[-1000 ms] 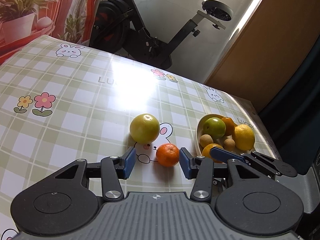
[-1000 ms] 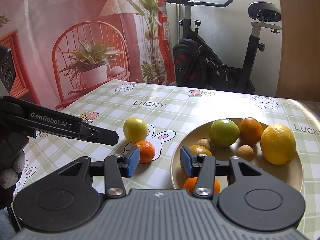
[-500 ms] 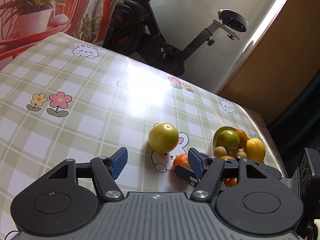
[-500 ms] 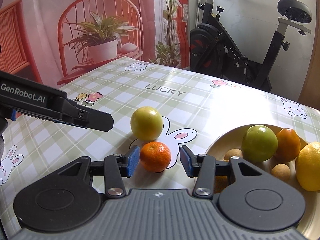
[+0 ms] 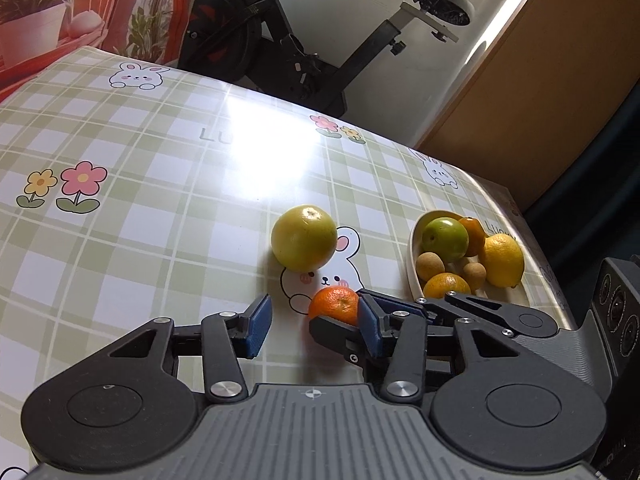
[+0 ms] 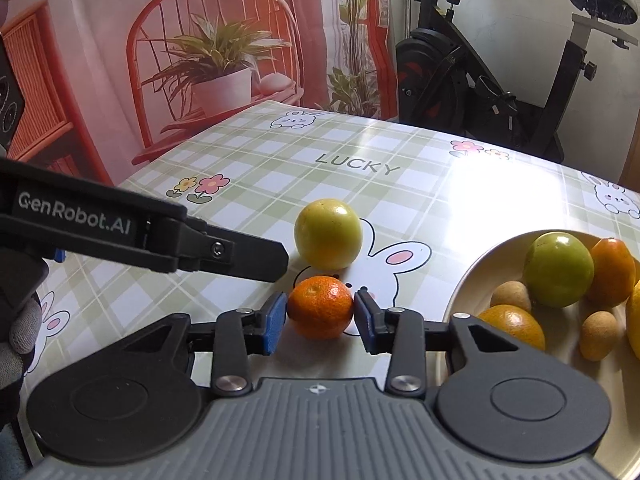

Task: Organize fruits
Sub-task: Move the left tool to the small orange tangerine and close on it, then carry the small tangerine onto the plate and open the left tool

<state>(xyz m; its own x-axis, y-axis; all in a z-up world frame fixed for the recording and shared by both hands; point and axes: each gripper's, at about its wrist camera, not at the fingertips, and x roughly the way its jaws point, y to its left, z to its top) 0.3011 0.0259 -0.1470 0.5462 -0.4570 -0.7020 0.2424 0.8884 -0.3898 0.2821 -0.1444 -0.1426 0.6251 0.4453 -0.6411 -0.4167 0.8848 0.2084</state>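
A small orange mandarin (image 6: 320, 306) lies on the checked tablecloth. My right gripper (image 6: 320, 320) has it between its blue pads, which touch both sides while the jaws are closing. Just behind it sits a larger yellow-green fruit (image 6: 328, 234) (image 5: 304, 238). My left gripper (image 5: 311, 312) is left of the mandarin (image 5: 334, 306); its jaws are closing with a clear gap and nothing between them. One of its black fingers (image 6: 224, 252) reaches in from the left. A cream plate (image 6: 460, 292) (image 5: 412, 256) on the right holds a green fruit, oranges, a lemon and small brown fruits.
A gloved hand (image 6: 20, 332) holds the left gripper at the near left. An exercise bike (image 6: 480, 92) stands beyond the table's far edge. A printed backdrop with a chair and plants (image 6: 216, 72) hangs at the far left.
My right gripper came forward and left to the mandarin and narrowed onto it. The left gripper's jaws widened, then narrowed again, staying beside the mandarin.
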